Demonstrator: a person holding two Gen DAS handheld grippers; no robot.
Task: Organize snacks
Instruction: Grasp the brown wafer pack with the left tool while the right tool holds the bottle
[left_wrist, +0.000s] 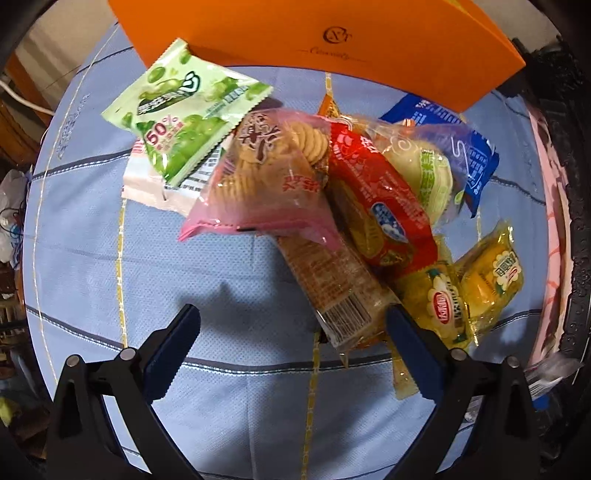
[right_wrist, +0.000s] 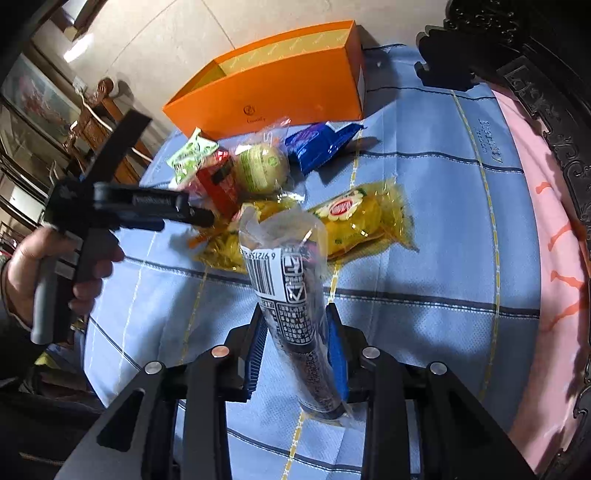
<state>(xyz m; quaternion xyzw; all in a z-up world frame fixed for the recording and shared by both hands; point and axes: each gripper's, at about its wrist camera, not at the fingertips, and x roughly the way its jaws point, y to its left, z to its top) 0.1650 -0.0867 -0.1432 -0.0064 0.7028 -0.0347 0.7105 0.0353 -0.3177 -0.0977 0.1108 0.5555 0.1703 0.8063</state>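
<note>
Both pictures are bright and bend round at the edges, with black corners. Light falls from above and leaves dark shadows on the blue cloth (left_wrist: 229, 280) under the snacks. The shiny yellow wrappers (right_wrist: 354, 221) glint. In the right wrist picture the left gripper (right_wrist: 192, 218) and the hand (right_wrist: 55, 266) holding it look smeared and blurry. The orange box (left_wrist: 332, 48) looks curved.
</note>
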